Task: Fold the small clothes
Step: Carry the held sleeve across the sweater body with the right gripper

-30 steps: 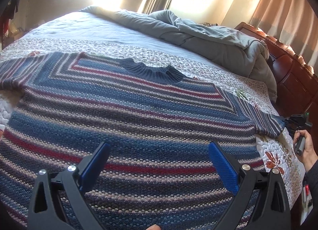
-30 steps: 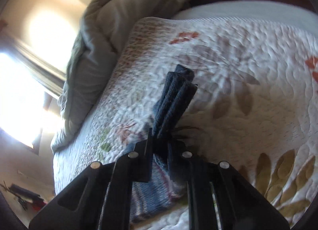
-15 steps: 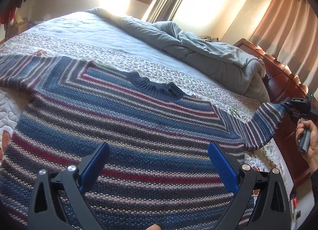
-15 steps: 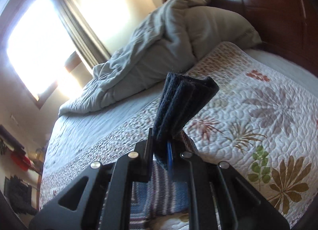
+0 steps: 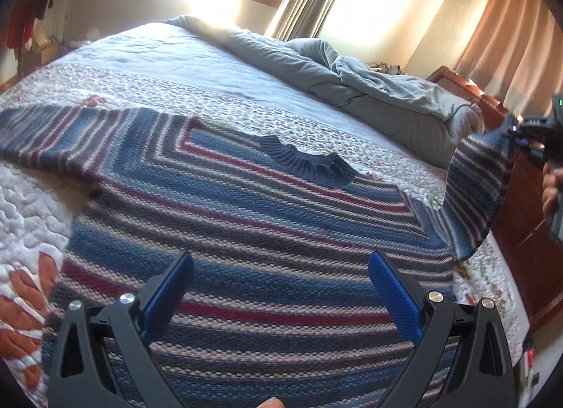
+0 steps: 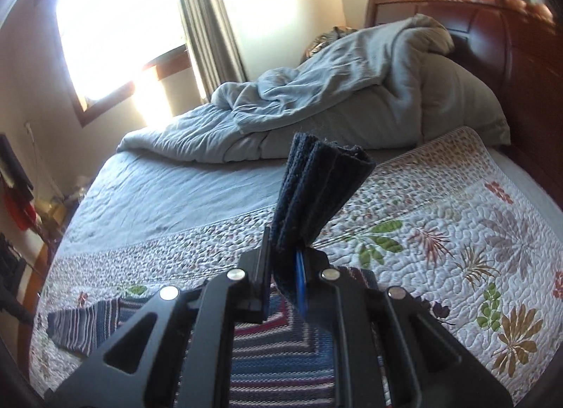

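Note:
A striped blue, red and grey knitted sweater (image 5: 246, 232) lies spread flat on the quilted bed, its dark blue collar (image 5: 306, 161) towards the far side. My left gripper (image 5: 281, 281) hovers open over the sweater's lower body, nothing between its blue pads. My right gripper (image 6: 285, 267) is shut on the dark blue cuff (image 6: 316, 189) of the right sleeve. In the left wrist view that sleeve (image 5: 475, 189) hangs lifted off the bed at the right edge, held up by the right gripper (image 5: 527, 130). The other sleeve (image 6: 88, 323) lies flat on the quilt.
A crumpled grey duvet (image 5: 352, 80) is heaped at the head of the bed against the dark wooden headboard (image 6: 510, 56). The floral quilt (image 6: 475, 249) covers the near part of the bed. Bright window and curtains stand behind. A hand (image 5: 550, 189) shows at the right edge.
My right gripper has risen and rolled upright, lifting the right sleeve off the quilt by its cuff. The left gripper drifted slightly and stays open.

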Available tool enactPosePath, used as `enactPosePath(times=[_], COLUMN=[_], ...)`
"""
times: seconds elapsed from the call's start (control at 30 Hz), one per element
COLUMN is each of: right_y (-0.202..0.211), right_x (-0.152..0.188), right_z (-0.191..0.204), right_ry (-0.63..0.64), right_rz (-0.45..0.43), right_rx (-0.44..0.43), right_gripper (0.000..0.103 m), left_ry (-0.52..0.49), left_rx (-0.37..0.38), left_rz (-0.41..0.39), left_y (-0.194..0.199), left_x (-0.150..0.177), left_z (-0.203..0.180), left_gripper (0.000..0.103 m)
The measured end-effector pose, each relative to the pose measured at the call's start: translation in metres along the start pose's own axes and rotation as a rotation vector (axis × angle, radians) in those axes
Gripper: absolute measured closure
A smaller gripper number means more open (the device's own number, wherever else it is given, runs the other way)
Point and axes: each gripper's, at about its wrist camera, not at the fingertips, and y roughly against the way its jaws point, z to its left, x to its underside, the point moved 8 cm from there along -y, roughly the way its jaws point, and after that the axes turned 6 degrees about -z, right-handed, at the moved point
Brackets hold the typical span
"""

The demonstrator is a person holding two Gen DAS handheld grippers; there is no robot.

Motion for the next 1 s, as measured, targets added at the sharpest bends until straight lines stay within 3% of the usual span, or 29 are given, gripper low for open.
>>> enactPosePath(times=[0.13, 0.5, 0.8, 1.0], right_y=[-0.009, -0.045, -0.095, -0.119], right_x=[0.012, 0.076, 0.189, 0.258], right_z=[0.047, 0.164, 0.234, 0.259], right_ry=[0.072, 0.363, 0.668, 0.817], right_rz=[0.019, 0.079, 0.156, 0.192], right_rx=[-0.006, 0.035, 0.143, 0.209], right_gripper=[0.092, 0.093, 0.093, 0.092], left_ry=[-0.033, 0.057, 0.108, 0.120], left_rx=[-0.044, -0.043, -0.035, -0.044], left_rz=[0.017, 0.027, 0.016, 0.011], left_y=[0.000, 0.002, 0.007, 0.009], left_x=[-0.004, -0.019, -0.026, -0.029], left_z=[0.018, 0.064, 0.085, 0.095], left_gripper=[0.004, 0.004, 0.004, 0.004])
